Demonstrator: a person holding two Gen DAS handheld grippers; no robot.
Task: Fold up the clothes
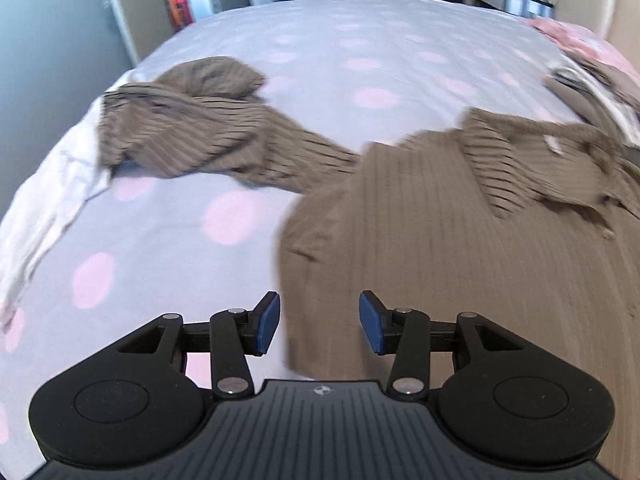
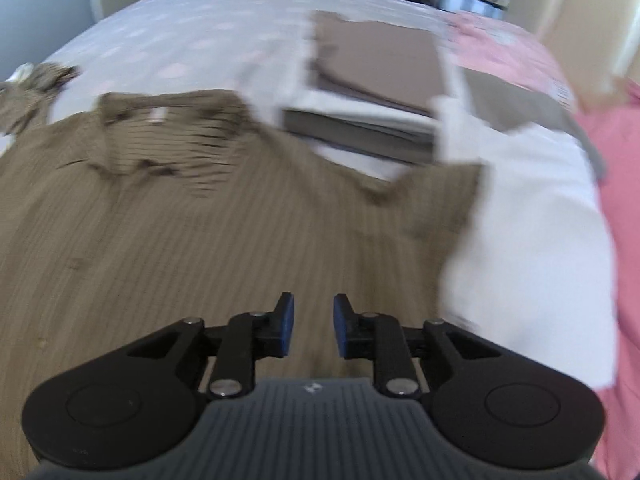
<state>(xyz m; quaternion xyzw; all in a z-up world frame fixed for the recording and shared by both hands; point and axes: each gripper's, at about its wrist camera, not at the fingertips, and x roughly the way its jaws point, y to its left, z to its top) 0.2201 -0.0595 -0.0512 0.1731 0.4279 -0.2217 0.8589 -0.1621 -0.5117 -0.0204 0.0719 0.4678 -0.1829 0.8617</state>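
A brown striped shirt [image 1: 460, 216] lies spread on the bed, collar toward the far side. Its left sleeve [image 1: 188, 128] is bunched up to the far left. My left gripper [image 1: 319, 322] is open and empty above the shirt's left edge. In the right wrist view the same shirt [image 2: 200, 232] fills the near left, its collar [image 2: 160, 136] wrinkled. My right gripper [image 2: 313, 330] is open with a narrow gap, empty, just above the shirt's body near its right side. Both views are motion-blurred.
A stack of folded brown and white clothes [image 2: 372, 92] lies behind the shirt. A white garment [image 2: 528, 232] and pink cloth [image 2: 616, 184] lie to the right. The bedspread [image 1: 320, 40] is lilac with pink dots; white cloth [image 1: 48, 200] hangs at its left edge.
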